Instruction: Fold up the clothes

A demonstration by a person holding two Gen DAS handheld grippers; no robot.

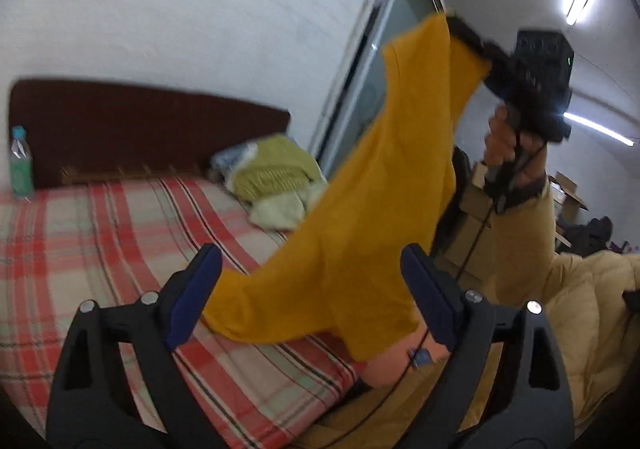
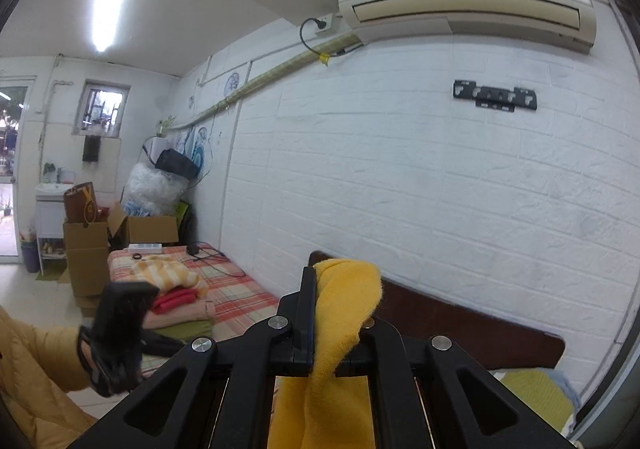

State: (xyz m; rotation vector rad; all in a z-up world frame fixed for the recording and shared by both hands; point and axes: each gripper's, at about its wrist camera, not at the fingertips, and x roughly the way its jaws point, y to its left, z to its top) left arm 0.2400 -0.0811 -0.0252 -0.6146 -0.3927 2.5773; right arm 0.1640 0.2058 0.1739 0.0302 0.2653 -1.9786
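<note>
Right gripper [image 2: 316,313] tips buried in yellow garment [image 1: 372,185]; hem blurred

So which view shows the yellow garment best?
The left wrist view: the yellow garment hangs at nearly full length from the right gripper. The right wrist view shows only the bunched corner clamped between its jaws.

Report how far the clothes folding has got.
Done: a stack of folded clothes sits on the plaid bed. In hand: the right gripper is shut on the yellow garment, which hangs unfolded; the left gripper is open, holding nothing. Left: folding that garment, then the green pile by the headboard.
</note>
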